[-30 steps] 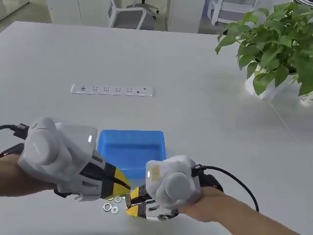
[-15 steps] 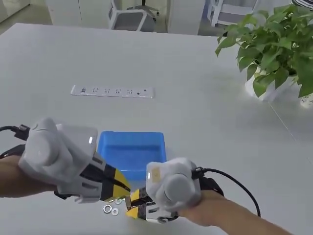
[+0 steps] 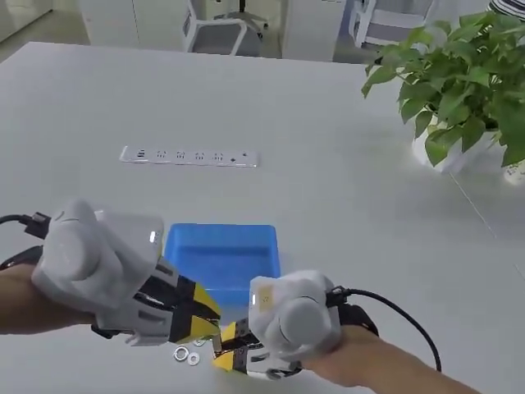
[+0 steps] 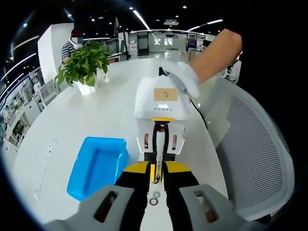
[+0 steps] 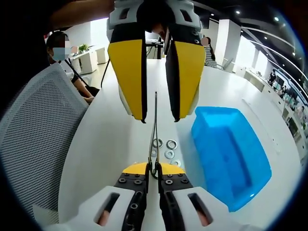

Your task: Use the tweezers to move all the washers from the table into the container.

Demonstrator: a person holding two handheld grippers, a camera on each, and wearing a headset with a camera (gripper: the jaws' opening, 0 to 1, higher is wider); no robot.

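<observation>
Right gripper: jaws clenched on the near end of the thin metal tweezers, which run straight out toward 12 o'clock in the right gripper view.

Left gripper: faces it from 12 o'clock. Its yellow jaws are released, one on either side of the tweezers' far end. Whether they touch the tweezers, I cannot tell.

Small flat metal washers: a loose cluster on the white table, just beside the tweezers at 1 o'clock of the right jaws.

Blue rectangular plastic container: near the washers, at their 3 o'clock. The washers lie outside it.

Head view: container at 12 o'clock of both grippers, white power strip beyond it at 11 o'clock, potted green plant at 2 o'clock.
</observation>
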